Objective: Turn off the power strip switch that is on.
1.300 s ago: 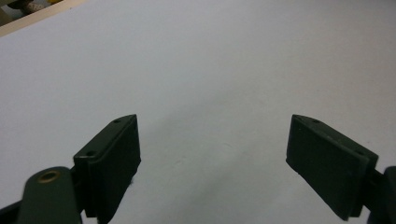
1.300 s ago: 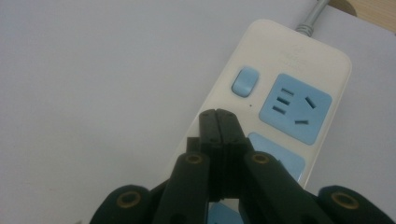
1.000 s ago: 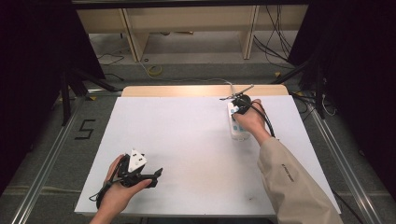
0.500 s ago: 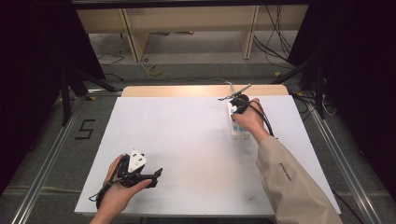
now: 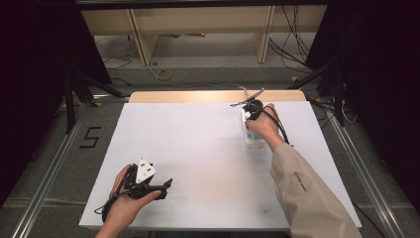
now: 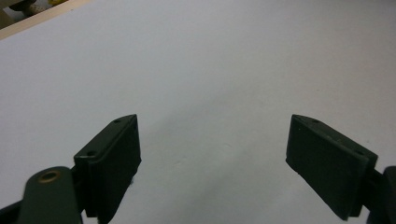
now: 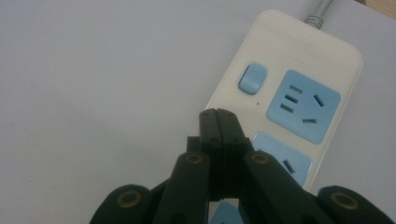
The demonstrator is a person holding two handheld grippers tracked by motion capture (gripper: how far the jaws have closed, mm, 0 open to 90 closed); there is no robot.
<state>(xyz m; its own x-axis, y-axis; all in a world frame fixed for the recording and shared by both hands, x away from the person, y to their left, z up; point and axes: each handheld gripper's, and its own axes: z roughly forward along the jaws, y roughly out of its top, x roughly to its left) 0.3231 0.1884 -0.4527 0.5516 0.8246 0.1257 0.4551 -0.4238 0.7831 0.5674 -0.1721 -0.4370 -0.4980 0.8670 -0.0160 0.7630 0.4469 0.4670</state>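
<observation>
In the high view, a white table (image 5: 198,148) carries a white power strip (image 5: 251,134) near its far right corner, lying lengthwise toward the far edge, where a strip of bare wood shows. The right hand (image 5: 264,130), in a beige sleeve (image 5: 307,193), rests over the power strip and holds the right gripper (image 5: 250,105) above the strip's far end. The left hand (image 5: 126,201) sits near the near left corner and holds the left gripper (image 5: 166,184) low over the bare surface, its tips pointing toward the right edge.

In the left gripper view, the left gripper (image 6: 212,154) has its two black jaws spread wide apart, released, with only the plain white table (image 6: 210,70) between them.

In the right gripper view, the right gripper (image 7: 218,116) has its jaws pressed flat together, clenched on nothing, their tips over the left edge of the power strip (image 7: 299,46), just below its blue switch (image 7: 252,78). Blue socket panels (image 7: 303,105) lie to the right of the jaws, and a grey cord (image 7: 320,11) leaves the strip's far end.
</observation>
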